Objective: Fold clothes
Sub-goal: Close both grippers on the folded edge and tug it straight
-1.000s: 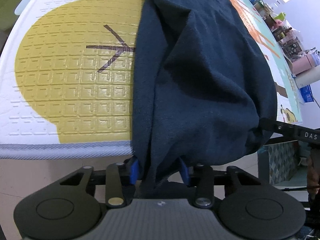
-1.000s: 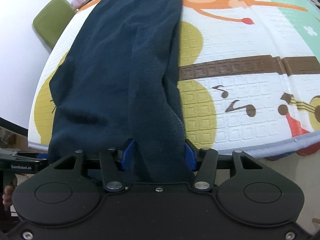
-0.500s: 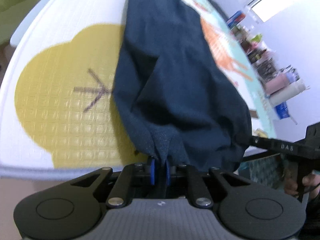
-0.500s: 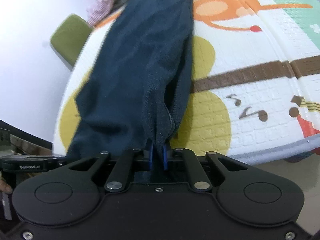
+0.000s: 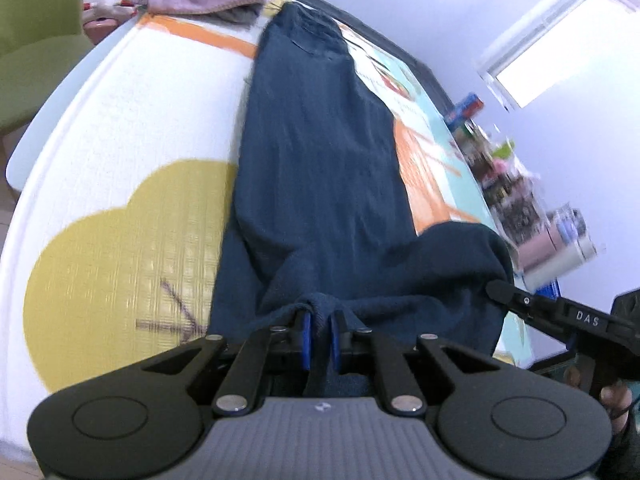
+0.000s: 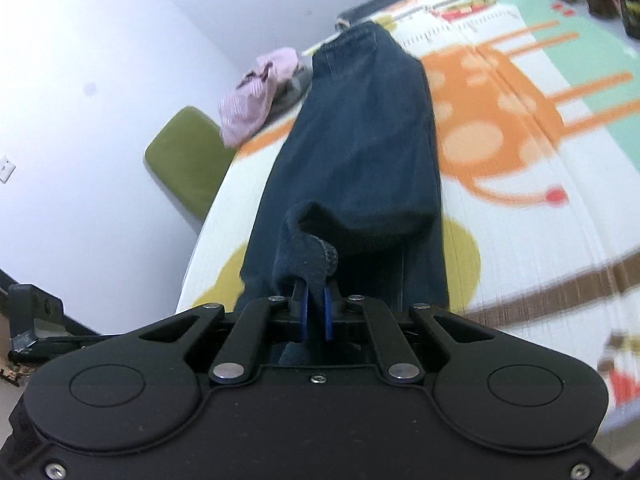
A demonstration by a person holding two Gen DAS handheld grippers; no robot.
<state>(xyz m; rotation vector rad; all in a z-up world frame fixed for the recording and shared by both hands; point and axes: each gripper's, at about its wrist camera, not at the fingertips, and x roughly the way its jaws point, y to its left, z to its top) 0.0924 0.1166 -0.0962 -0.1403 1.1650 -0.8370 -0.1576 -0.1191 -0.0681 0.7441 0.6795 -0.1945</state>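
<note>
Play mat (image 5: 120, 128) with yellow, orange and teal cartoon print covers the tabletop, edge to edge in both wrist views. Dark navy trousers (image 5: 320, 152) lie lengthwise along the mat, waistband at the far end, near hem end lifted off the surface and bunched toward the cameras. Green chair (image 6: 188, 160) stands beside the tabletop's left side. Crumpled pink-lilac garment (image 6: 260, 96) sits at the far left corner of the mat, near the trousers' waistband but apart from it. Clutter of bottles and boxes (image 5: 520, 200) along the far right side — blurred, contents not readable.

Left claw (image 5: 319, 330) — blue pads nearly closed, pinching a fold of the trousers' near edge; fabric runs between the pads and hangs down behind them. Right claw (image 6: 314, 312) — same, pads pressed almost together on a rolled bit of hem that curls up above the fingertips. In the left wrist view the right claw's black finger pokes into the trousers' right corner, probably the same grip seen side-on. Part of a person's hand (image 5: 612, 392) shows at the lower right edge.
</note>
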